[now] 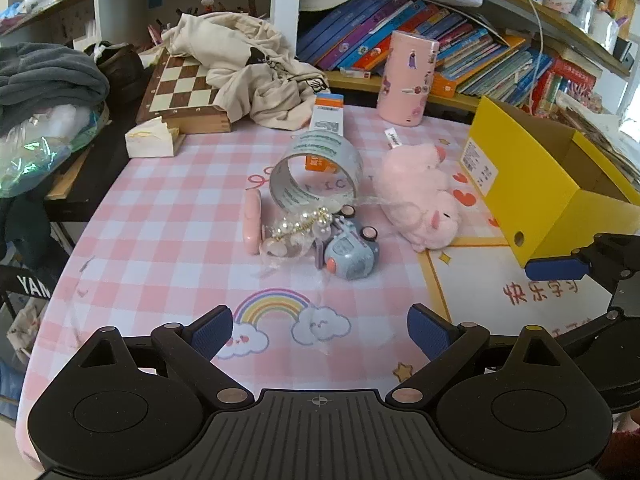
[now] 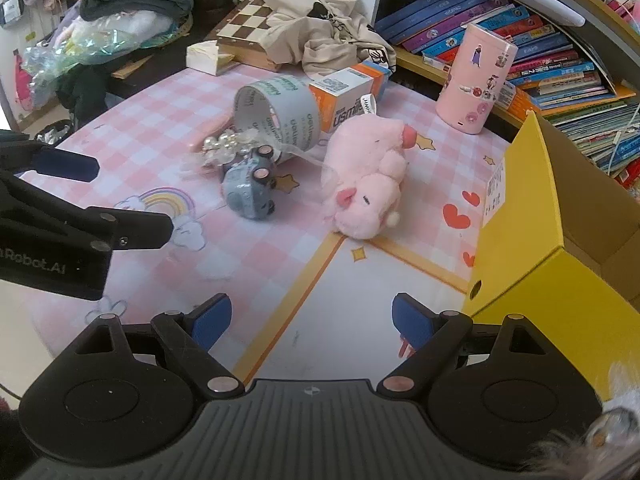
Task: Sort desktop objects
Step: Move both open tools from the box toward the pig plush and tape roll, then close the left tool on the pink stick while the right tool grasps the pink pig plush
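Far ahead of the tongs, a chessboard (image 1: 176, 88) lies under a crumpled beige cloth (image 1: 248, 68). Left of those sits a folded grey garment (image 1: 44, 76); to the right, leaning books (image 1: 420, 36) fill the shelf.

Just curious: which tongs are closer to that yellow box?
The right tongs: the yellow box sits just beside their right finger. The left tongs hover farther left, over the rainbow print.

A pink plush pig (image 2: 370, 178) lies on its side beside a blue-grey toy car (image 2: 250, 188), a clear tape roll (image 2: 276, 114) and an open yellow cardboard box (image 2: 560, 216).
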### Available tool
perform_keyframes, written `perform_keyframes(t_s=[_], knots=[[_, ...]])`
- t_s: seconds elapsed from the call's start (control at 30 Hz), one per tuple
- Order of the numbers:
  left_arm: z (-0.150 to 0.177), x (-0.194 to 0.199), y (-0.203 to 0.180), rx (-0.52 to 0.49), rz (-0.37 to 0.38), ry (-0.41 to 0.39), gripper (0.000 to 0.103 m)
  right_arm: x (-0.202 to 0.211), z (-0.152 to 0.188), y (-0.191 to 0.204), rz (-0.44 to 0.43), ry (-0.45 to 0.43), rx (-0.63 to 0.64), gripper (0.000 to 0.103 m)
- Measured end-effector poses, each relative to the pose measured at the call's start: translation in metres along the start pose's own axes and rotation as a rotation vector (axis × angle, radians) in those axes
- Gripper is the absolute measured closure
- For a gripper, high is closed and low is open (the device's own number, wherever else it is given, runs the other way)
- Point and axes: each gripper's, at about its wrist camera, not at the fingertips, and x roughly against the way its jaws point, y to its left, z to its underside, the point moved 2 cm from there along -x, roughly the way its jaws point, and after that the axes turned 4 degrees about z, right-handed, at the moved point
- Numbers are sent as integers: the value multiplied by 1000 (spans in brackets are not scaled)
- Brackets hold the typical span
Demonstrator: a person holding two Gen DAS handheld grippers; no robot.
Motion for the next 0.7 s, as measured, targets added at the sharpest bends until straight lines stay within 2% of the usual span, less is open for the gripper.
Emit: perform_keyframes(t_s=[0.13,0.23,0.43,0.7], knots=[[-7,-7,4,5,-5,-14,7,-12,-8,-6,19,-5,-10,21],[-14,-11,8,7,-16,-38,8,-20,-15,-9,28,-7,-14,34],[-34,-26,26,51,-50,-69,10,-34,-31,-15,59,-39,-20,35],[-59,-60,49,89,-93,-66,42,-47,-46,-21,112,-94,-29,35]])
